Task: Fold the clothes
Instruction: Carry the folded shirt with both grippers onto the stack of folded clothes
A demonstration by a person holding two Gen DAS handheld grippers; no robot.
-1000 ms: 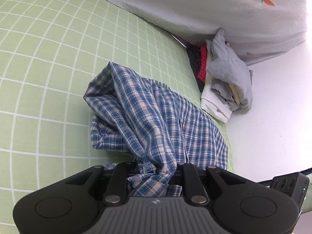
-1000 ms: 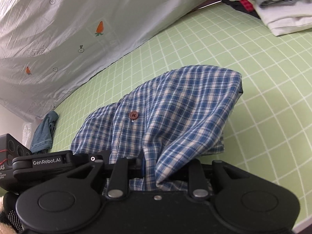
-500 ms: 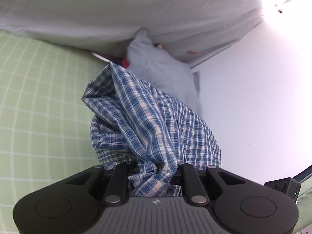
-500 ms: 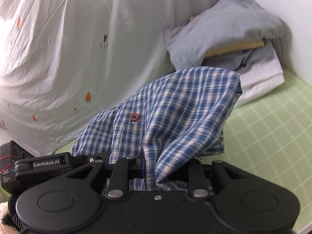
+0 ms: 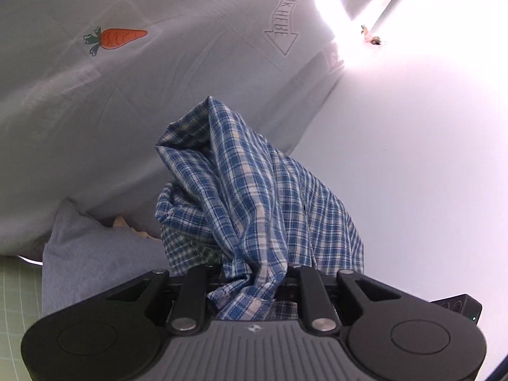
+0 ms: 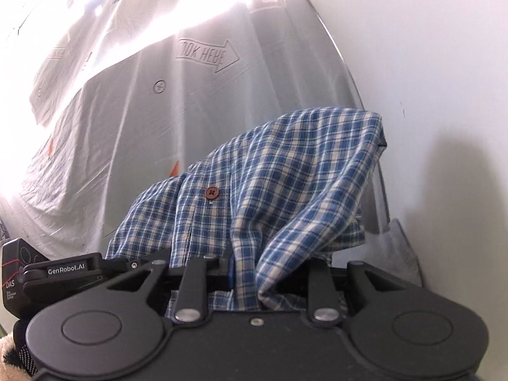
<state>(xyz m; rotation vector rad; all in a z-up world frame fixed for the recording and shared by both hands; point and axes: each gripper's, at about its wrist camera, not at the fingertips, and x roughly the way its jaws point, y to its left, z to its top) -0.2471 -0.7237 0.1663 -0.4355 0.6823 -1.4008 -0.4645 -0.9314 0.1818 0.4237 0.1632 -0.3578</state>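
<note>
A pale grey sheet (image 5: 133, 101) hangs as a backdrop across the upper left of the left wrist view and across the left and centre of the right wrist view. It is creased and printed with small motifs: an orange carrot with green leaves (image 5: 116, 38), an outlined arrow lettered "LOOK HERE" (image 6: 206, 54), and a small circled cross (image 6: 159, 86). Strong glare washes out the sheet's upper edge in both views. A plain white wall (image 5: 412, 165) adjoins the sheet on the right. A sliver of green gridded surface (image 5: 12, 289) shows at the lower left edge of the left wrist view, running up to the sheet's lower hem.
</note>
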